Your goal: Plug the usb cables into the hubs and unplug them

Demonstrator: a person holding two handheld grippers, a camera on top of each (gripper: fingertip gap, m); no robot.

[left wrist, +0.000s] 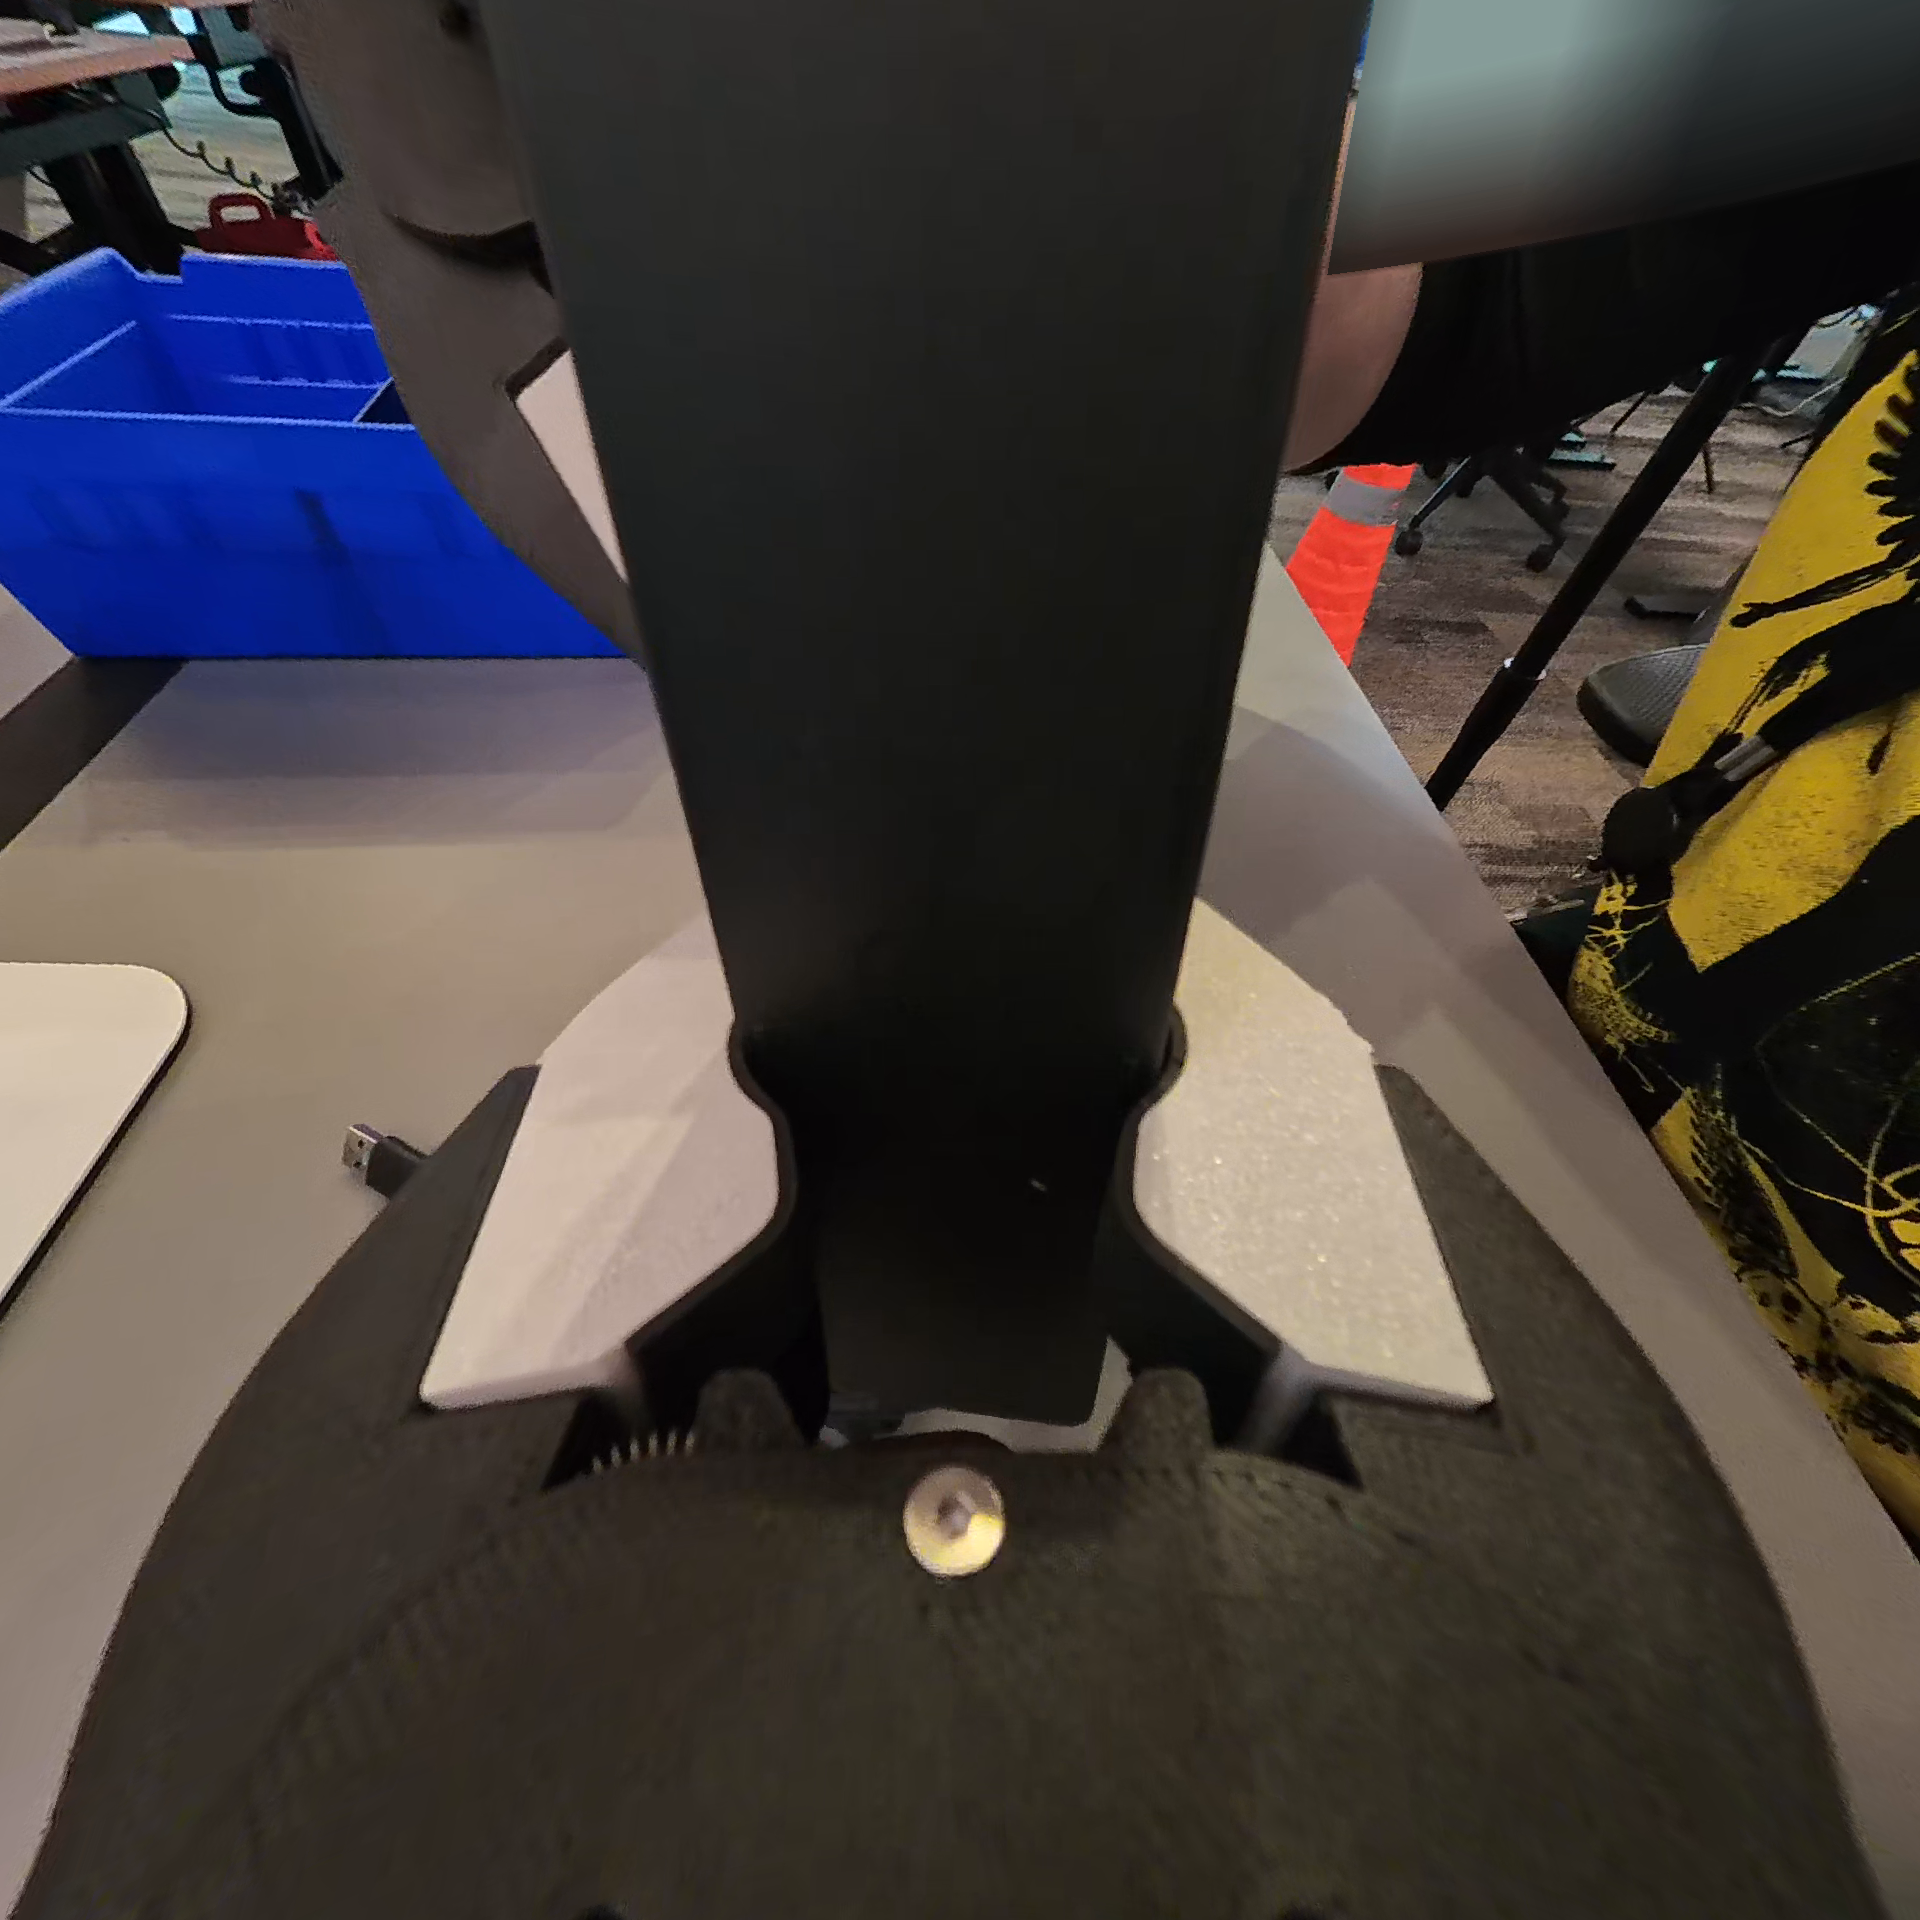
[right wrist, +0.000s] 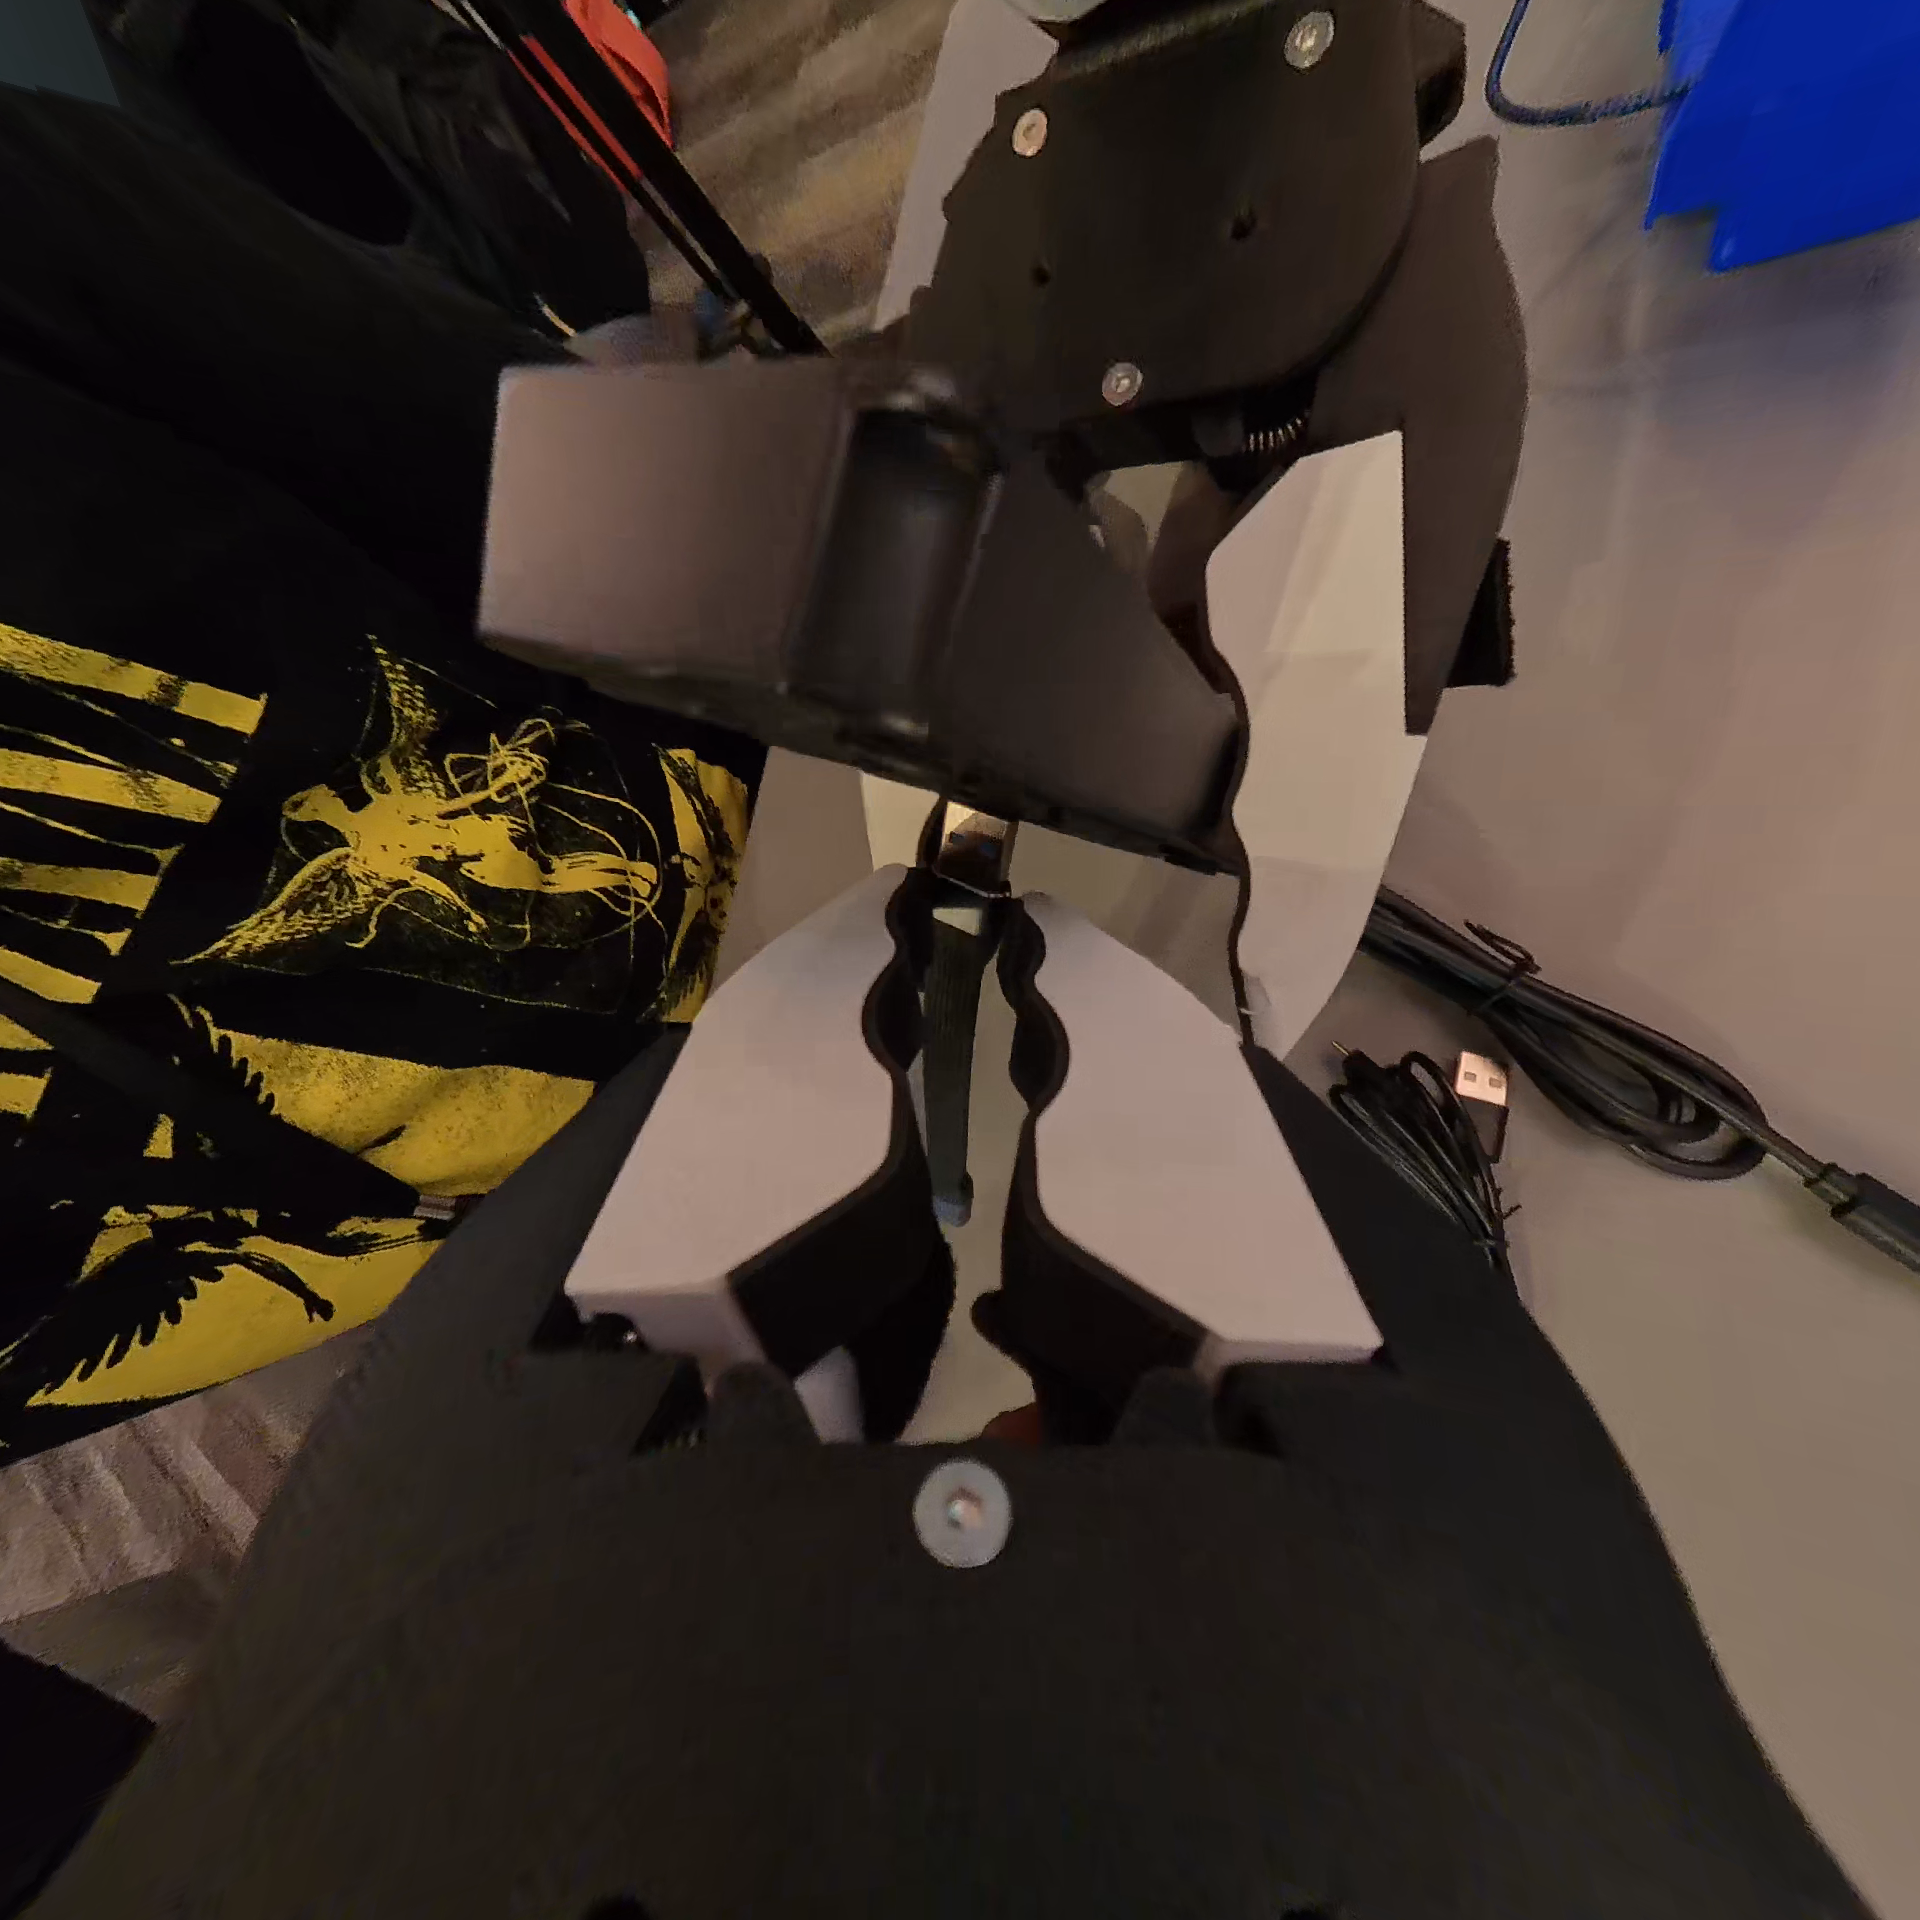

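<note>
Right tongs: mine, nearest the lens in the right wrist view, pinching a black ribbed USB plug between both grey pads, its silver metal tip poking out past the fingertips.
Plug tip: at the lower edge of the dark grey box-shaped hub; I cannot tell whether it is in a port.
Left tongs: spread wide around that same hub, its flat dark body filling the middle of the left wrist view and hiding my fingertips there.
Only the right wrist view shows: my left tongs from outside, one grey finger lying flat against the hub's side; the plug; a bundled black cable and a loose coil with a silver USB connector on the grey table.
Only the left wrist view shows: a small black USB plug lying on the table beside my left finger, a pale rounded mat corner, a blue plastic divided bin farther back, an orange cone on the floor.
Both views: a yellow-and-black printed garment at the table edge.
</note>
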